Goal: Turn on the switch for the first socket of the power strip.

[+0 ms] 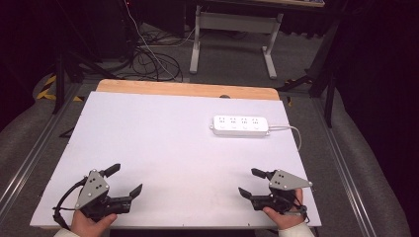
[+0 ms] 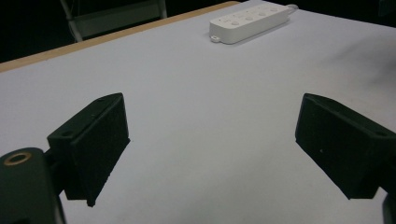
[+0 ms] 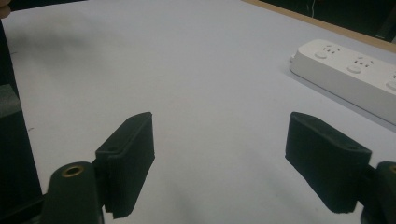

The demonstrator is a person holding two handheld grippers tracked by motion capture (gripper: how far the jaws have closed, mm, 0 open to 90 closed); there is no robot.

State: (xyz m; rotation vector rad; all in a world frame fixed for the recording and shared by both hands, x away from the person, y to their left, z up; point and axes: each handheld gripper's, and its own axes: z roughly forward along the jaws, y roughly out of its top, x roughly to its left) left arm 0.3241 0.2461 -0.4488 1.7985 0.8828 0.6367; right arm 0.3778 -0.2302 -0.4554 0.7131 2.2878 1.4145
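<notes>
Each hand-held gripper, the left gripper (image 1: pixel 126 179) and the right gripper (image 1: pixel 249 182), is matte black with two blocky rectangular jaws. A grey three-cornered plate with dark screw heads caps each body. A black cable loops from the left unit. Pale sleeve cuffs show at the lower frame edge.

A: What is laid over the table?
B: A white sheet (image 1: pixel 163 148) is spread on it; a wooden edge (image 1: pixel 173 88) is left exposed at the far side.
A: And beyond it?
B: Tangled cables (image 1: pixel 153 61) are seen on the grey floor, beside a white desk frame (image 1: pixel 234 22). Yellow-black tape (image 1: pixel 47 86) is fixed at far left.
</notes>
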